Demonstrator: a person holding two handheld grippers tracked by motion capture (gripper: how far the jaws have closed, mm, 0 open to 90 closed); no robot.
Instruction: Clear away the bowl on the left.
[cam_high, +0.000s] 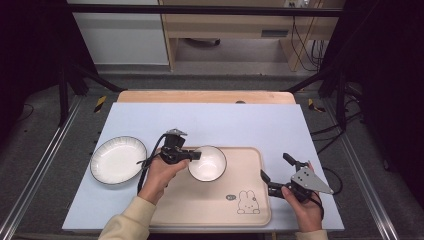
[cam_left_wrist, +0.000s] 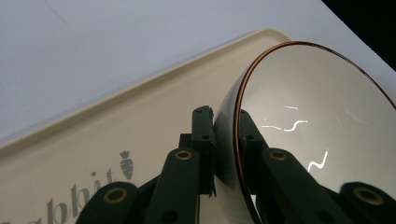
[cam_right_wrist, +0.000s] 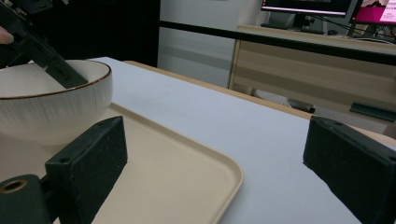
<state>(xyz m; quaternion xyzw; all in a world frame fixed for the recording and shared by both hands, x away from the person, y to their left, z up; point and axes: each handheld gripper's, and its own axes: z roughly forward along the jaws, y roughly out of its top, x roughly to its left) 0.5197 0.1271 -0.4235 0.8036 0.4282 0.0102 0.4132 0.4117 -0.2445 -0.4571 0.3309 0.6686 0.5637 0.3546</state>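
While the left gripper pinches the bowl rim on the tray & the right gripper waits spread, the bowl looks hard, slippery, breakable, so hold its rim tight.

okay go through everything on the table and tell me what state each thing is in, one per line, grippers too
Bowl: upright, empty, on the tray, rim pinched by the left gripper.
Plate: empty, flat on the table left of the tray, untouched.
Tray: flat on the table, bearing the bowl.
Left gripper: shut on the bowl's rim, one jaw inside, one outside.
Right gripper: open, nothing between its jaws, by the tray's right edge.
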